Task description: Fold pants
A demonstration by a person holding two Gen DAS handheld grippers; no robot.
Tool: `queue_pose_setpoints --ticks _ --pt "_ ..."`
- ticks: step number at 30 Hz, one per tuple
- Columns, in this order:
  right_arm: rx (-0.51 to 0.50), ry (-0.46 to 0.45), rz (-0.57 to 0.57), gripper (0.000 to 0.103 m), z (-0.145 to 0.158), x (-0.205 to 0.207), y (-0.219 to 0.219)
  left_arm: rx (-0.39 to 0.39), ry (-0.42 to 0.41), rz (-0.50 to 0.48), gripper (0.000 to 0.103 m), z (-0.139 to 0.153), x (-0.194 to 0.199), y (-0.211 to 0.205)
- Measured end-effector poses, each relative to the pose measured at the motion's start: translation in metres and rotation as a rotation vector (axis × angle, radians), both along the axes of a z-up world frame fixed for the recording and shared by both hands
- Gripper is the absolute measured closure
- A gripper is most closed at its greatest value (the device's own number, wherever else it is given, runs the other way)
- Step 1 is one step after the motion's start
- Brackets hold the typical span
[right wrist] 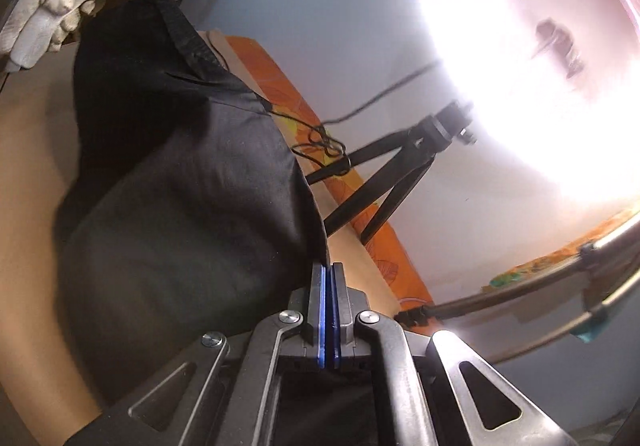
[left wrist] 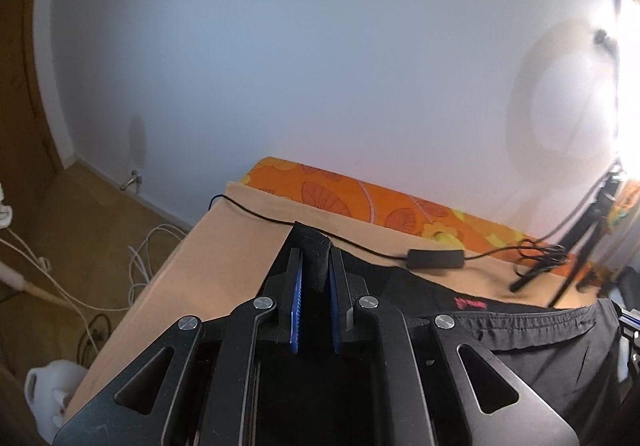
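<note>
Looking along the left gripper, its two fingers are closed on a thick bunch of black fabric, a corner of the pants that sticks up past the fingertips. The rest of the garment spreads to the right of the fingers, its gathered waistband and a small pink mark lying on the tan bed cover. Beyond the fingertips a black cable with an inline switch crosses the cover, and farther back runs an orange flowered sheet. The pinch at a corner probably serves to keep that edge taut while the cloth is carried.

From the right wrist, the right gripper has its blue pads pressed fully together, with the edge of the pants pinched at their tips. The fabric hangs in a broad sheet to the left of the fingers and rises to the far corner, where the other gripper, held by a white-gloved hand, clamps it. Two held corners keep the cloth stretched between them, which suits laying one half over the other. To the right of the fingers stands a tripod under a glaring ring light.
</note>
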State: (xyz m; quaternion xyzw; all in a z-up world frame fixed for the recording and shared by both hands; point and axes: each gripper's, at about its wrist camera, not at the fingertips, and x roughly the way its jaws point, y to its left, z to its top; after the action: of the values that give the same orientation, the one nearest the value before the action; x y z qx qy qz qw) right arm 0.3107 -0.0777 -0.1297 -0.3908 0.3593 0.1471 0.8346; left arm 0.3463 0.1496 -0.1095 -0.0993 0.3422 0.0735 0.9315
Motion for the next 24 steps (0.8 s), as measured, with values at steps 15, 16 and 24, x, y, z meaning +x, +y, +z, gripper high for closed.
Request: queue_pose_setpoints --ticks 15,16,24 --pt "-0.020 0.035 -0.050 0.103 -0.054 0.070 -0.016 -0.037 0.035 0.008 0.059 -0.019 0.061 0.015" --pt "-0.022 0.034 -0.056 0.103 -0.056 0.074 -0.017 -0.037 0.023 0.014 0.058 -0.014 0.057 0.022" --pt "-0.023 0.023 -0.078 0.103 -0.067 0.087 -0.020 -0.072 0.064 -0.023 0.057 -0.019 0.012 0.061"
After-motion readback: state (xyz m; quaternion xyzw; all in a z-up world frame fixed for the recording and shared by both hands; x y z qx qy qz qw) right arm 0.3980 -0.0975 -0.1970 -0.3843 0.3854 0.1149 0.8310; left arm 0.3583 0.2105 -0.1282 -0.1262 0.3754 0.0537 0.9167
